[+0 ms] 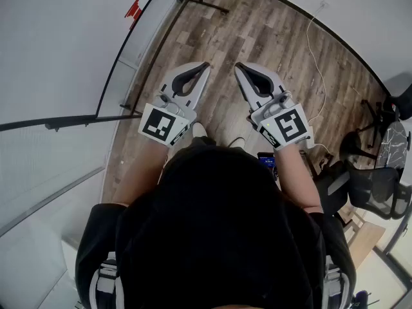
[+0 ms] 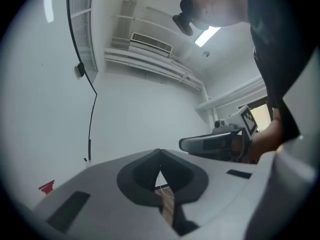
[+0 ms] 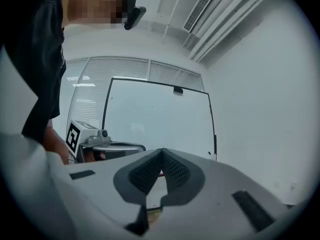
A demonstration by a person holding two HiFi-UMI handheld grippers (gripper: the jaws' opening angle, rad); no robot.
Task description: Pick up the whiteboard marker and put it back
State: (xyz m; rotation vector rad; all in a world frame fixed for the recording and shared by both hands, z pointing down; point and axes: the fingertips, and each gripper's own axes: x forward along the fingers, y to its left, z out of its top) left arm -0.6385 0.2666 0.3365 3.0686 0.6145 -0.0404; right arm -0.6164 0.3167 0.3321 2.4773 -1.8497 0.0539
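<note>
A small red thing (image 1: 133,9) clings to the frame of the whiteboard (image 1: 61,44), ahead and to the left, well apart from both grippers. It is too small to tell whether it is the marker. The person holds the two grippers level, side by side in front of the body, over the wooden floor (image 1: 257,34), with the tips leaning slightly toward each other. The left gripper (image 1: 205,65) has its jaws pressed together with nothing between them. The right gripper (image 1: 239,67) likewise has its jaws closed tip to tip and empty. An office chair (image 1: 373,185) stands off to the right.
</note>
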